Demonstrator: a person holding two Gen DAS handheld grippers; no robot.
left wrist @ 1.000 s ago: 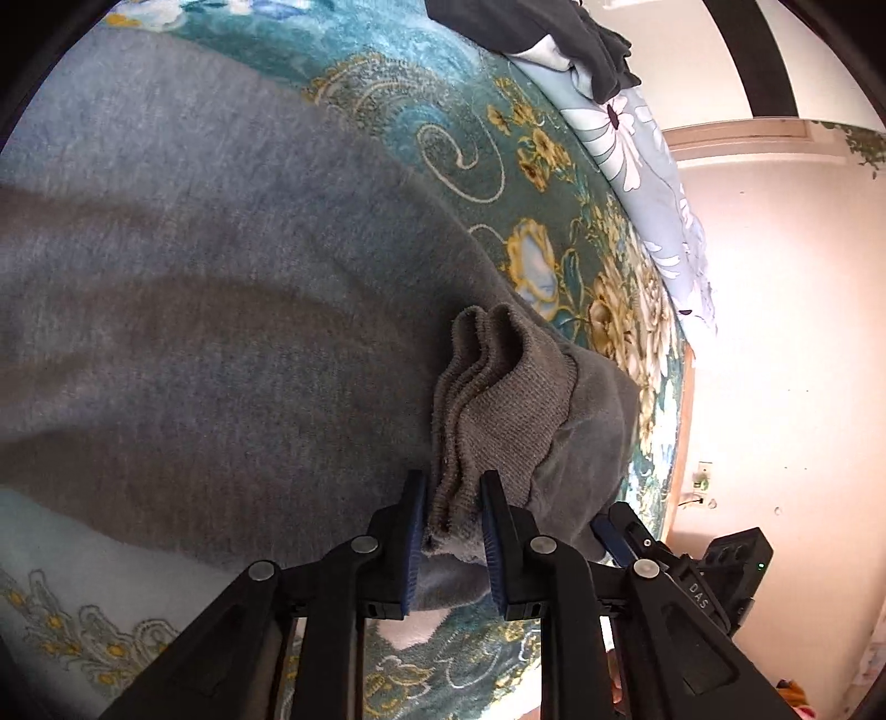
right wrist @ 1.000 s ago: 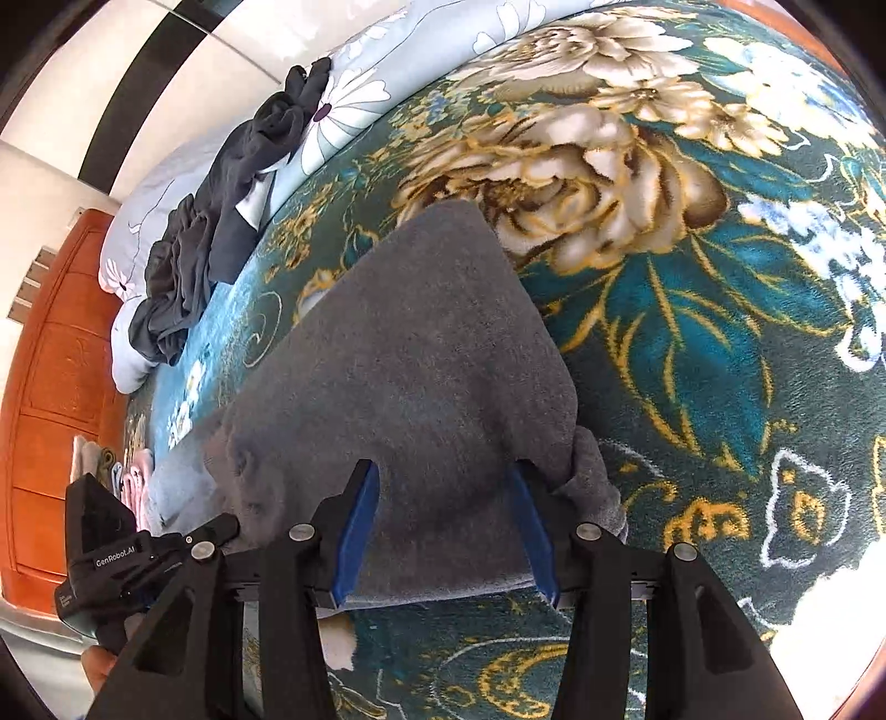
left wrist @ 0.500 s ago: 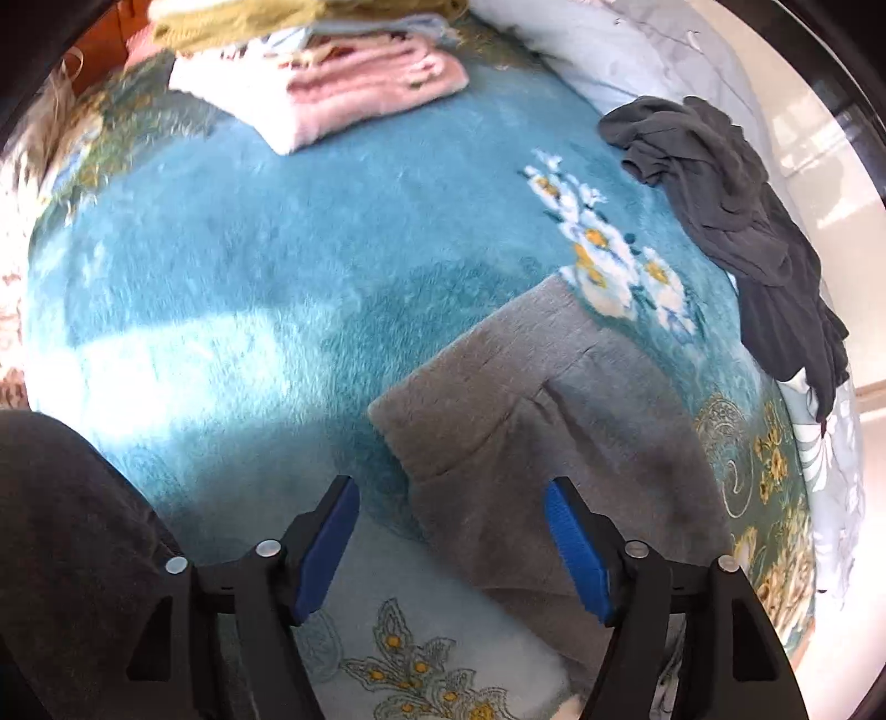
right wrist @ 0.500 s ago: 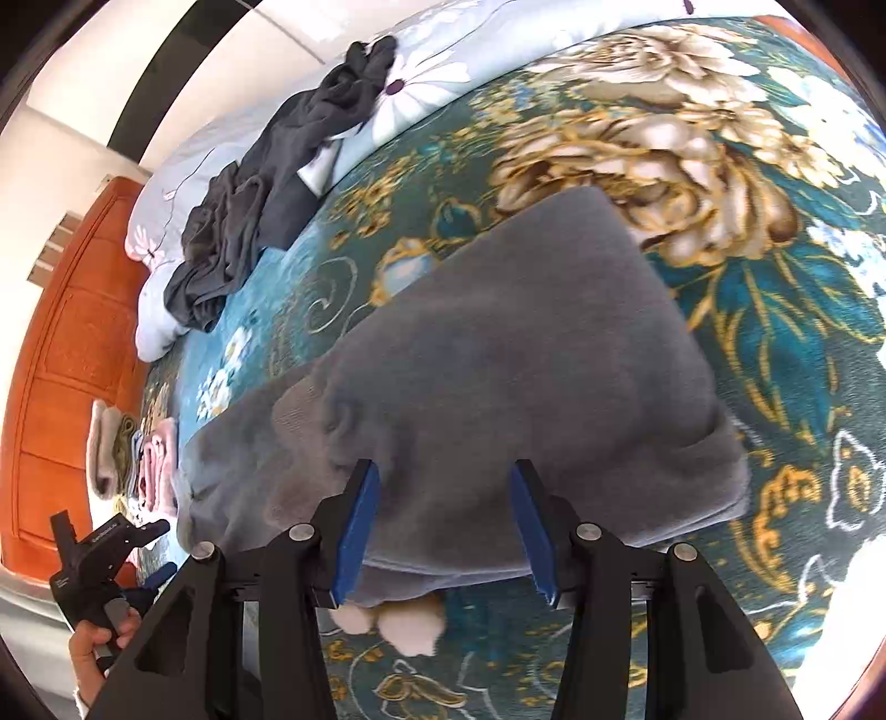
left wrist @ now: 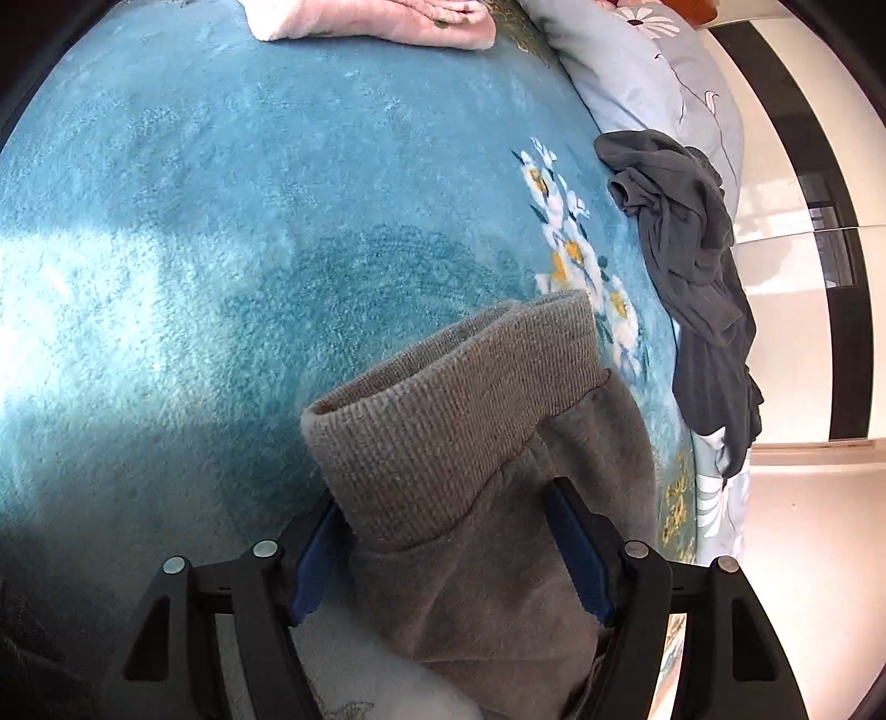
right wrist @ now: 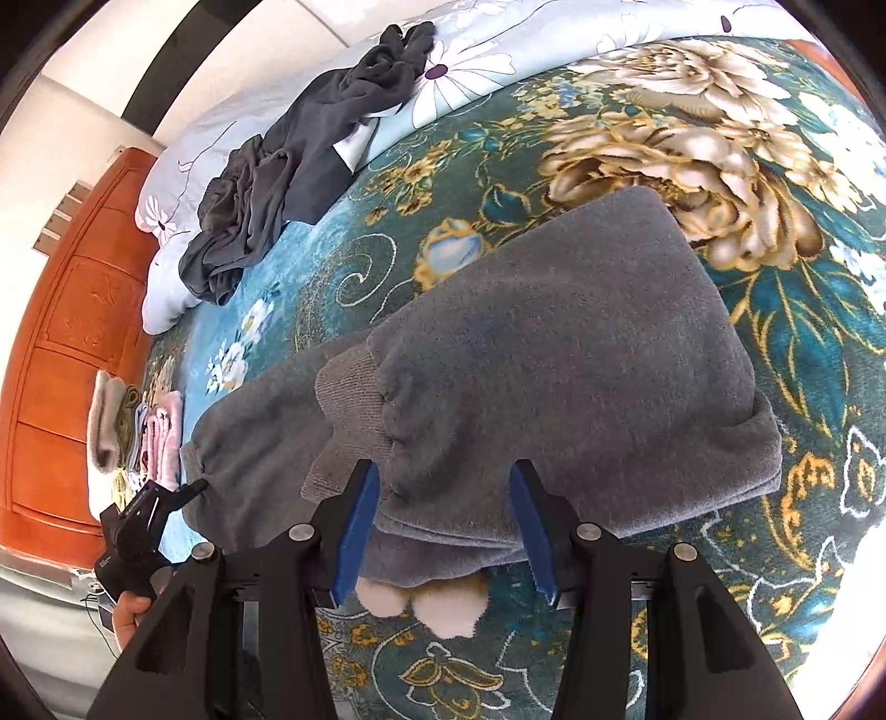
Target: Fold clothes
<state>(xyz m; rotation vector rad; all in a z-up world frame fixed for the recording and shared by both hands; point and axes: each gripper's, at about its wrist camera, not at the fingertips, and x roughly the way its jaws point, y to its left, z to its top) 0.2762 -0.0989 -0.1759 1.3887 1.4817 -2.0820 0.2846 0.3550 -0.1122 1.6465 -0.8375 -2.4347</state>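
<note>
Now the grey sweater point(right wrist: 559, 354) lies partly folded on the floral blanket point(right wrist: 775, 232) of the bed, its body doubled over and one sleeve stretched toward the left gripper point(right wrist: 141, 531). Seen from the left wrist, that sleeve's ribbed cuff point(left wrist: 448, 421) stands up between the left gripper's point(left wrist: 448, 559) blue pads, which sit apart on either side without pressing it; its jaws have just been opening. The right gripper point(right wrist: 443, 537) hangs over the sweater's near edge with its jaws apart, clamped on nothing. A dark garment point(right wrist: 310, 155) lies crumpled farther off, half on the blanket and half on a pale flowered pillow point(right wrist: 470, 77). Folded pink laundry point(left wrist: 376, 22) is stacked at the far edge, near an orange wooden headboard point(right wrist: 72, 310).
</note>
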